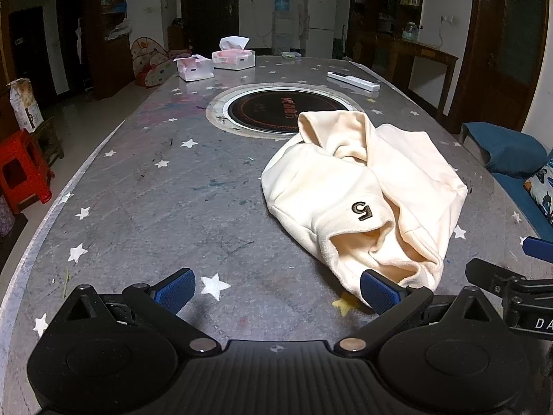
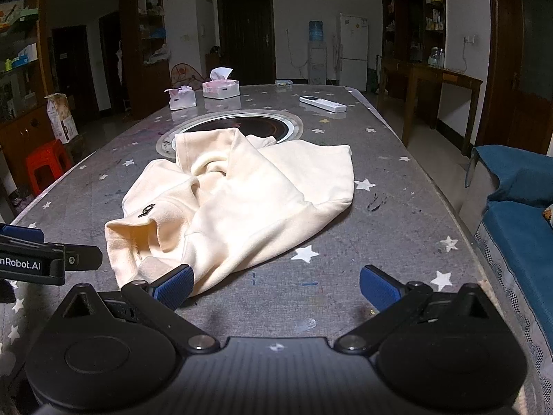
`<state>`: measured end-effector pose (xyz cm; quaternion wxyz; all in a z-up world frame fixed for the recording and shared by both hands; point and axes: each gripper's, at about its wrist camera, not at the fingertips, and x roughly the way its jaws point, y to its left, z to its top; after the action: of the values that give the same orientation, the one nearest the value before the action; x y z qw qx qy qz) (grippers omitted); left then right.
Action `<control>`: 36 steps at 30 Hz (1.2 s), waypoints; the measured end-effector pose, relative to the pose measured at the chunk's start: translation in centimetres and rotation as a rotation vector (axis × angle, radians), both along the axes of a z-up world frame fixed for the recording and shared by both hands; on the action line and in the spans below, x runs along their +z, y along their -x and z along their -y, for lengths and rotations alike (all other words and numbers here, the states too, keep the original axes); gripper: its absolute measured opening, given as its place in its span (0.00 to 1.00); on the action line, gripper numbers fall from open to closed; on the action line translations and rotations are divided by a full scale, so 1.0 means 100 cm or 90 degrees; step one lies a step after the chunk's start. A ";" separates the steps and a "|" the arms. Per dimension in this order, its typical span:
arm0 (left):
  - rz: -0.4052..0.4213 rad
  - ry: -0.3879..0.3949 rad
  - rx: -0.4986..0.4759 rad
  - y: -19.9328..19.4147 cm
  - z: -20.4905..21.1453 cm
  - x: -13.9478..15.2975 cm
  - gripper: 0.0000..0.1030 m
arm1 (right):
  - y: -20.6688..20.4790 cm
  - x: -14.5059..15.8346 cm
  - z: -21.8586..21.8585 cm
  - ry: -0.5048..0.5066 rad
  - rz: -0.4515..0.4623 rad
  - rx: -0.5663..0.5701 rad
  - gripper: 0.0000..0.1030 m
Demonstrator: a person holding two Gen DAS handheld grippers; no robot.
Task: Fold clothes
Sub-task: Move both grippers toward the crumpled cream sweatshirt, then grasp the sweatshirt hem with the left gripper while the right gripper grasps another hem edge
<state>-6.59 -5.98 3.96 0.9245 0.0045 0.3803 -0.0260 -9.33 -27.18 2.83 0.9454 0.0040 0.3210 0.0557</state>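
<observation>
Nearest, the left hand-held gripper (image 1: 278,290) and the right hand-held gripper (image 2: 275,285) hovered released, blue pads spread wide, holding nothing. Just beyond them a crumpled cream fleece garment (image 2: 235,200) lay on the grey star-patterned counter (image 1: 145,200), its long axis running diagonally away toward the far right. Its near hem touched the left gripper's right pad and the right gripper's left pad. Bare counter lay left of it. Farther off sat a round black inset cooktop (image 1: 273,112), partly covered by the garment.
</observation>
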 end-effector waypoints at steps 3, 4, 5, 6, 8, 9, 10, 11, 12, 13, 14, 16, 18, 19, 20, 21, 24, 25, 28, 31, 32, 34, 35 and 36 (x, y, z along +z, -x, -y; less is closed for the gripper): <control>0.000 0.000 -0.002 -0.002 0.001 0.000 1.00 | -0.002 0.000 0.000 0.001 -0.001 0.001 1.00; 0.000 0.000 -0.002 -0.003 0.001 0.001 1.00 | -0.003 0.000 -0.001 0.001 -0.001 0.002 1.00; 0.000 -0.001 -0.003 -0.004 0.002 0.000 1.00 | -0.003 0.000 -0.001 0.002 -0.001 0.003 1.00; -0.001 -0.002 -0.004 -0.005 0.002 0.001 1.00 | -0.004 0.000 -0.001 0.002 -0.001 0.003 1.00; -0.001 -0.004 -0.007 -0.007 0.003 0.000 1.00 | -0.006 -0.001 -0.002 0.004 -0.003 0.006 1.00; -0.002 -0.004 -0.007 -0.008 0.003 0.000 1.00 | -0.007 -0.001 -0.002 0.005 -0.003 0.008 1.00; -0.002 -0.004 -0.008 -0.010 0.003 0.000 1.00 | -0.008 -0.001 -0.003 0.007 -0.003 0.009 1.00; -0.003 -0.004 -0.008 -0.011 0.003 0.000 1.00 | -0.009 -0.001 -0.004 0.007 -0.003 0.010 1.00; -0.003 -0.004 -0.009 -0.012 0.004 0.000 1.00 | -0.010 -0.001 -0.004 0.007 -0.004 0.011 1.00; -0.003 -0.004 -0.010 -0.013 0.004 0.000 1.00 | -0.011 -0.001 -0.005 0.008 -0.005 0.012 1.00; -0.003 -0.004 -0.011 -0.014 0.005 0.000 1.00 | -0.012 -0.001 -0.005 0.008 -0.005 0.014 1.00; -0.004 -0.004 -0.011 -0.017 0.005 0.000 1.00 | -0.015 -0.002 -0.006 0.008 -0.006 0.016 1.00; -0.005 -0.004 -0.010 -0.020 0.005 -0.001 1.00 | -0.018 -0.002 -0.006 0.005 -0.007 0.018 1.00; -0.005 -0.005 -0.010 -0.022 0.005 -0.001 1.00 | -0.019 -0.002 -0.006 0.003 -0.007 0.019 1.00; -0.005 -0.005 -0.010 -0.023 0.005 -0.001 1.00 | -0.020 -0.002 -0.006 0.003 -0.008 0.020 1.00; -0.006 -0.006 -0.011 -0.025 0.005 -0.001 1.00 | -0.022 -0.003 -0.006 0.003 -0.009 0.021 1.00; -0.007 -0.011 -0.013 -0.031 0.004 -0.001 1.00 | -0.027 -0.003 -0.007 0.005 -0.012 0.025 1.00; -0.008 -0.011 -0.013 -0.034 0.004 -0.001 1.00 | -0.029 -0.003 -0.007 0.006 -0.013 0.027 1.00; -0.010 -0.012 -0.012 -0.042 0.002 0.000 1.00 | -0.036 0.000 -0.008 0.005 -0.010 0.035 1.00; -0.005 -0.019 -0.017 -0.052 0.001 0.004 1.00 | -0.046 0.004 -0.007 -0.005 -0.010 0.047 1.00; -0.001 -0.024 -0.019 -0.056 0.001 0.006 1.00 | -0.050 0.006 -0.008 -0.007 -0.009 0.052 1.00; 0.004 -0.028 -0.022 -0.064 0.000 0.010 1.00 | -0.058 0.010 -0.008 -0.011 -0.007 0.061 1.00; 0.004 -0.028 -0.023 -0.068 -0.001 0.011 1.00 | -0.062 0.012 -0.008 -0.013 -0.005 0.066 1.00; 0.004 -0.028 -0.023 -0.072 -0.002 0.012 1.00 | -0.067 0.013 -0.008 -0.015 -0.004 0.070 1.00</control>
<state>0.58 -5.83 5.20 0.9249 0.0320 0.3773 -0.0344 -2.65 -26.33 4.15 0.9398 -0.0022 0.3232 0.1111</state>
